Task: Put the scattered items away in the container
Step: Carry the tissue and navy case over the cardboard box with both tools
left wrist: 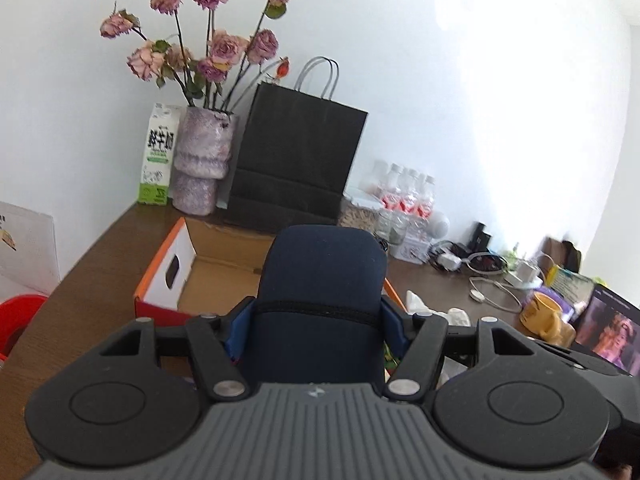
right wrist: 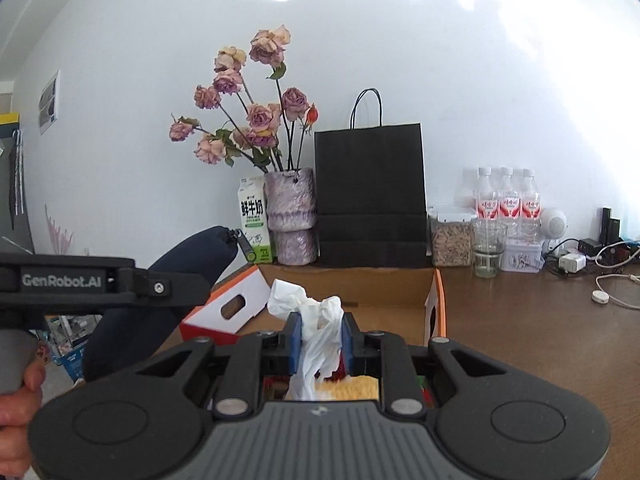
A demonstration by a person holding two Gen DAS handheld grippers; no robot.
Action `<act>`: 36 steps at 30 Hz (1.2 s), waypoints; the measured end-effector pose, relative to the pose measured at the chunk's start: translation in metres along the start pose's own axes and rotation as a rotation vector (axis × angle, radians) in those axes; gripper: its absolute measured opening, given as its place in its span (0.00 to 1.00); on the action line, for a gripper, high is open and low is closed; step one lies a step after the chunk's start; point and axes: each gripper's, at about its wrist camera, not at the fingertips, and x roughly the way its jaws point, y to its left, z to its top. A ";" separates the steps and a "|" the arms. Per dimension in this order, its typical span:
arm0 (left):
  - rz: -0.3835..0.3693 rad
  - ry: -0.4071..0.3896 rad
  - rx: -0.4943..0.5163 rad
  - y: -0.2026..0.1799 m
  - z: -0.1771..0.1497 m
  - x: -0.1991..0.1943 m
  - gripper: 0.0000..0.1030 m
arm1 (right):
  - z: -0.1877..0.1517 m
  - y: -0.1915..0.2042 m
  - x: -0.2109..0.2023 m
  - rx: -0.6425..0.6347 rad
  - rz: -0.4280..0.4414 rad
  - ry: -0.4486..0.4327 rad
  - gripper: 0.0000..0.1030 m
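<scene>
Navy pouch [left wrist: 320, 300] clamped in left tool [left wrist: 318, 320], white plastic bag [right wrist: 316, 332] pinched in right tool [right wrist: 320, 344], above cardboard box [right wrist: 352, 292]; loose bag could snag on release.

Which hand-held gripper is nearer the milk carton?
Left. The left hand-held gripper, holding the navy pouch, sits just before the milk carton; the right hand-held gripper is farther back.

A brown wooden desk [right wrist: 520, 340] carries an open cardboard box [right wrist: 348, 284], vase [right wrist: 291, 216], milk carton [right wrist: 254, 220], black paper bag [right wrist: 370, 192] and water bottles [right wrist: 506, 200].
</scene>
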 end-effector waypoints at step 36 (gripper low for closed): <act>0.285 -0.012 0.072 0.024 -0.007 0.149 0.63 | 0.007 -0.033 0.152 0.102 -0.062 0.095 0.19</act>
